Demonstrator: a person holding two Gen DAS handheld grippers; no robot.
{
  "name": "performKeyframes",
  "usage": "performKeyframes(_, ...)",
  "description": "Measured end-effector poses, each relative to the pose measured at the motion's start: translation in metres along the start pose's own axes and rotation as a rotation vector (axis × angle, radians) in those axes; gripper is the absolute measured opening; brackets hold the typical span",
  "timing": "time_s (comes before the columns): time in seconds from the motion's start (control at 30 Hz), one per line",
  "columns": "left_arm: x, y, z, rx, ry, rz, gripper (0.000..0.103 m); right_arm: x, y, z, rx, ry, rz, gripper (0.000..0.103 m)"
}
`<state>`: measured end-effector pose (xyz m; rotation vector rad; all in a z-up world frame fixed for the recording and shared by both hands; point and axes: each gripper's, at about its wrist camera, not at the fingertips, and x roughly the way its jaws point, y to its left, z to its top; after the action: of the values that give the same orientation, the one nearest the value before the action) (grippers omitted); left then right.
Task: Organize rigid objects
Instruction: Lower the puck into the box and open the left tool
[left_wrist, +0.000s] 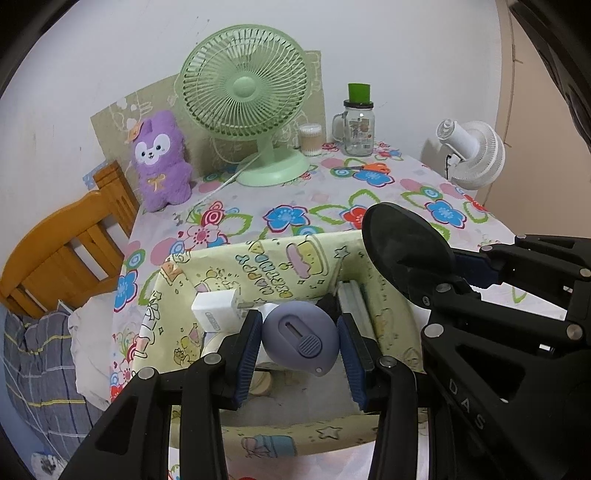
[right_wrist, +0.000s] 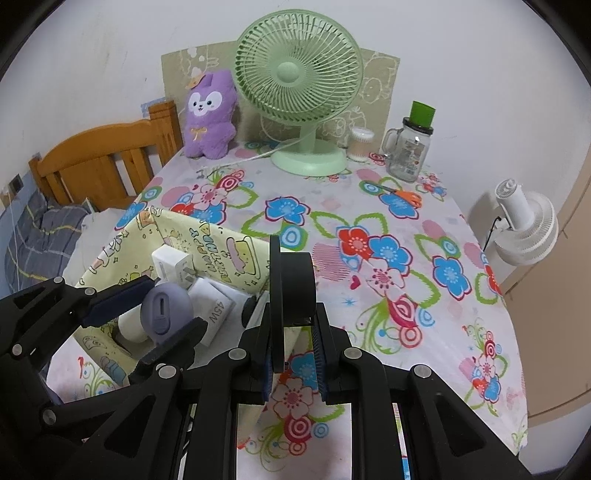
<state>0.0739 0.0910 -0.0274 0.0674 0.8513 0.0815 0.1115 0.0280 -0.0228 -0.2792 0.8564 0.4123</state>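
1. Left gripper (left_wrist: 300, 341): ribbed blue fingers (left_wrist: 246, 354) clamped on a smooth, egg-shaped lavender plastic gadget (left_wrist: 300, 334), held over the open yellow printed fabric box (left_wrist: 258, 269)
2. Right gripper (right_wrist: 295, 354): fingers clamped on a flat round black disc (right_wrist: 291, 291), edge-on, above the floral counter (right_wrist: 369, 229) just beside the box

Both grippers are built of matte black plastic linkage arms joined by round silver screw heads. The left gripper (left_wrist: 300, 341) is fitted with dark blue ribbed pads (left_wrist: 246, 354) on its fingers. The same blue ribbing is seen on the right gripper (right_wrist: 295, 354). White letters "DAS" are printed on one black arm.
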Motion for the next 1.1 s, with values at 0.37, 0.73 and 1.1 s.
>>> performKeyframes(0.37,0.017,0.023,-0.004,-0.036,0.030,0.005,0.043,0.024,0.020,0.007,-0.024,0.031,0.009,0.020)
performKeyframes(0.73,0.031,0.042,-0.012,-0.065,0.059,0.016,0.043,0.044,0.038,0.010,-0.038,0.060,0.037,0.020)
performKeyframes(1.1,0.046,0.048,-0.019,-0.076,0.096,0.012,0.050,0.063,0.046,0.007,-0.034,0.106,0.036,0.021)
